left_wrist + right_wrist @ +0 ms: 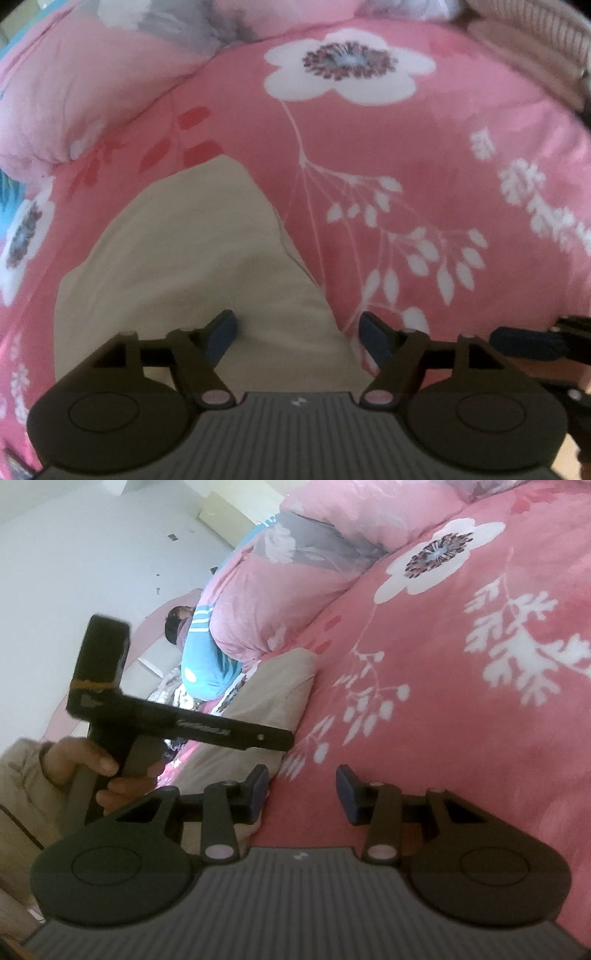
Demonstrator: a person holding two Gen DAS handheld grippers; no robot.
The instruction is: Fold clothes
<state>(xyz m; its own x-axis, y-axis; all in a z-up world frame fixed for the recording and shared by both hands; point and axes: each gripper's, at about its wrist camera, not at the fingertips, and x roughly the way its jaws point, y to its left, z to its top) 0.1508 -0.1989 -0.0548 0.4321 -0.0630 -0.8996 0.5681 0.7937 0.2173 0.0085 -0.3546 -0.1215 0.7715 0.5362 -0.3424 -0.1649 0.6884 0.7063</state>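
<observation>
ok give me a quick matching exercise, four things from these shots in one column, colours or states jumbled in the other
Things:
1. garment
2. bedspread
3. left gripper
4. jacket

Descriptions:
A. blue with white stripes
B. beige, lying flat
C. jaws apart, nothing pinched
D. pink with white flowers

Pairs: 1-B, 2-D, 3-C, 4-A

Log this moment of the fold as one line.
left gripper: open, empty, over beige garment | right gripper: open, empty | garment flat on pink floral bedspread
</observation>
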